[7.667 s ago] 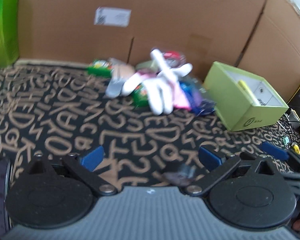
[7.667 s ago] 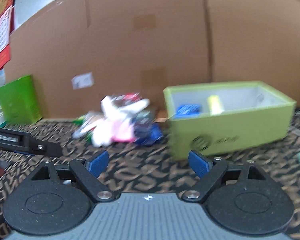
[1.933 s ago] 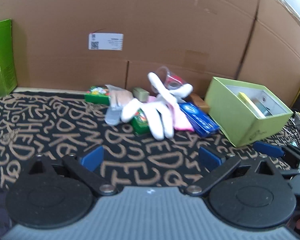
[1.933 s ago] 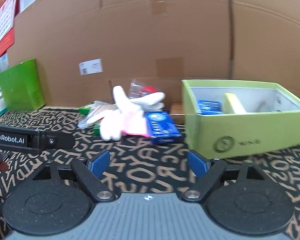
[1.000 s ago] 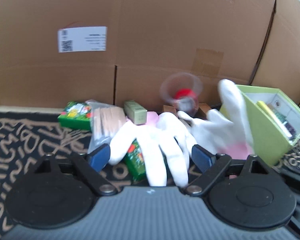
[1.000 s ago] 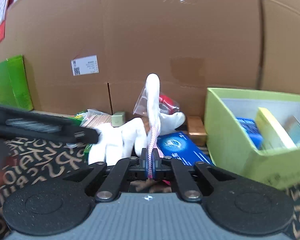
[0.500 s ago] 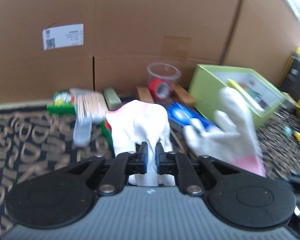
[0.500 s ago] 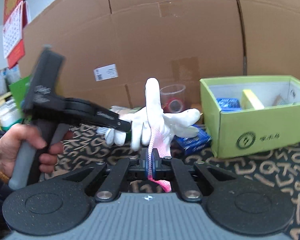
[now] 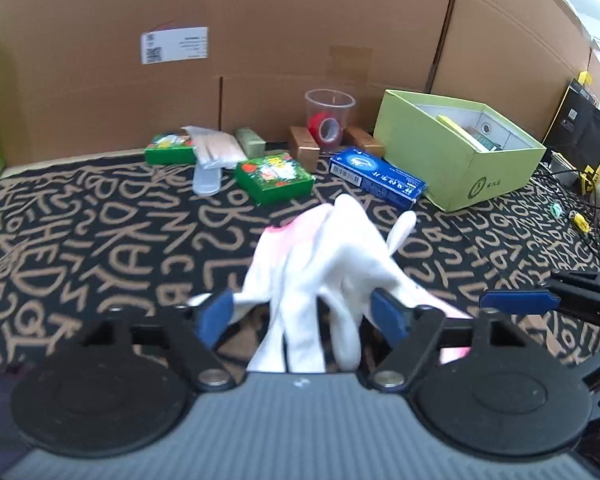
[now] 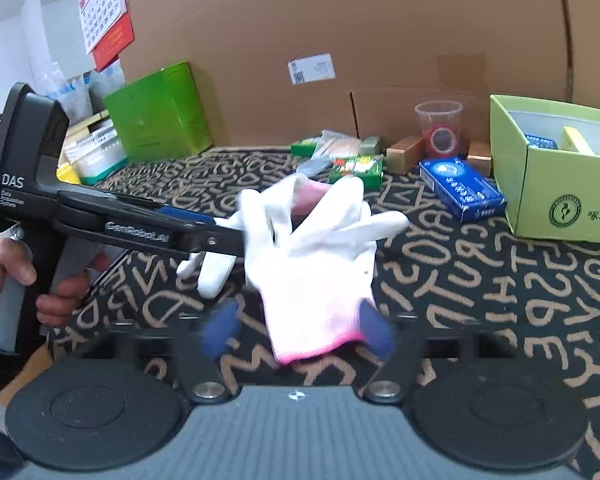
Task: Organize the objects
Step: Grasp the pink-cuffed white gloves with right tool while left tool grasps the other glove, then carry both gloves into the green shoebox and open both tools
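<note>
Two white gloves with pink cuffs lie heaped together on the lettered black cloth, apart from the pile at the back. In the left wrist view the gloves [image 9: 320, 256] sit between the blue pads of my left gripper [image 9: 300, 314], whose jaws are opening and not pressing. In the right wrist view one glove [image 10: 316, 264] hangs with its pink cuff between the blurred pads of my right gripper [image 10: 296, 328], also opening. My left gripper [image 10: 228, 236], held by a hand [image 10: 4, 272], reaches the gloves from the left.
At the right stands an open light green box [image 9: 460, 160] holding several items. Along the cardboard wall lie a blue box [image 9: 376, 176], two small green boxes [image 9: 274, 178], brown blocks [image 9: 302, 152], a cup with red tape [image 9: 330, 120] and a stick packet [image 9: 212, 152]. A tall green box [image 10: 160, 112] stands far left.
Half a second ago both grippers were shut on the gloves and held them up. Now both sets of jaws stand apart and the gloves slump between them, nearer the front.
</note>
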Available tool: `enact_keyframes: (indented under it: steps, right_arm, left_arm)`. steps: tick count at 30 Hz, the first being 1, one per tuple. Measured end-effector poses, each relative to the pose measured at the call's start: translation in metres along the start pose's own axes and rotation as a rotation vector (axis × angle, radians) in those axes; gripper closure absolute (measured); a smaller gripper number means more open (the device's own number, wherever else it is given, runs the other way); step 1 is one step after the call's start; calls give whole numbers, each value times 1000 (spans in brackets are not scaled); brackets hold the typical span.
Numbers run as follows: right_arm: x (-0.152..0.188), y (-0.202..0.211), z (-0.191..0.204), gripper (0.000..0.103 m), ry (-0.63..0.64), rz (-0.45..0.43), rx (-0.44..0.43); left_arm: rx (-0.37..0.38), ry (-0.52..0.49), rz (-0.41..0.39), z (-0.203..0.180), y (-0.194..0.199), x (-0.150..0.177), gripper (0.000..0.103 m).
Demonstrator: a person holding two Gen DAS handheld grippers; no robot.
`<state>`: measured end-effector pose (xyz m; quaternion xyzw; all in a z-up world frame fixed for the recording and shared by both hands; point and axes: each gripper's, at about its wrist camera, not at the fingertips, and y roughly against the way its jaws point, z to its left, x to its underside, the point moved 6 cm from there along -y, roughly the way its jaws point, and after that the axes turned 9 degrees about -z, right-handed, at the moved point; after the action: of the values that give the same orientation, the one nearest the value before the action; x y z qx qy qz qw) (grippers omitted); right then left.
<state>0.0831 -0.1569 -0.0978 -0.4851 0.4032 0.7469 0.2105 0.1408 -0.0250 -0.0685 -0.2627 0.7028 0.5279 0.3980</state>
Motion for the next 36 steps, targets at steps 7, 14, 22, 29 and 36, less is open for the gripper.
enact_keyframes:
  steps: [7,14,22,29,36]
  right_arm:
    - [-7,-29,-19,26,-37,18,33]
    - [-5,-65,-20,26,-15,58,65]
    - [-2,-63,-5,81,38,56,38]
    - [-7,-48,7,94,76,19,11]
    - [-32,-7,-3,94,73,-93,51]
  left_arm:
    - [-15,54,27,11,-36,-5,24]
    - [-20,36,50,19,-40,-5,49]
    - [-61,-18,63,21,-42,2,66]
    - [-6,12,48,10,-26,-3,86]
    - [81,-20,-57,-25,-2,-40,86]
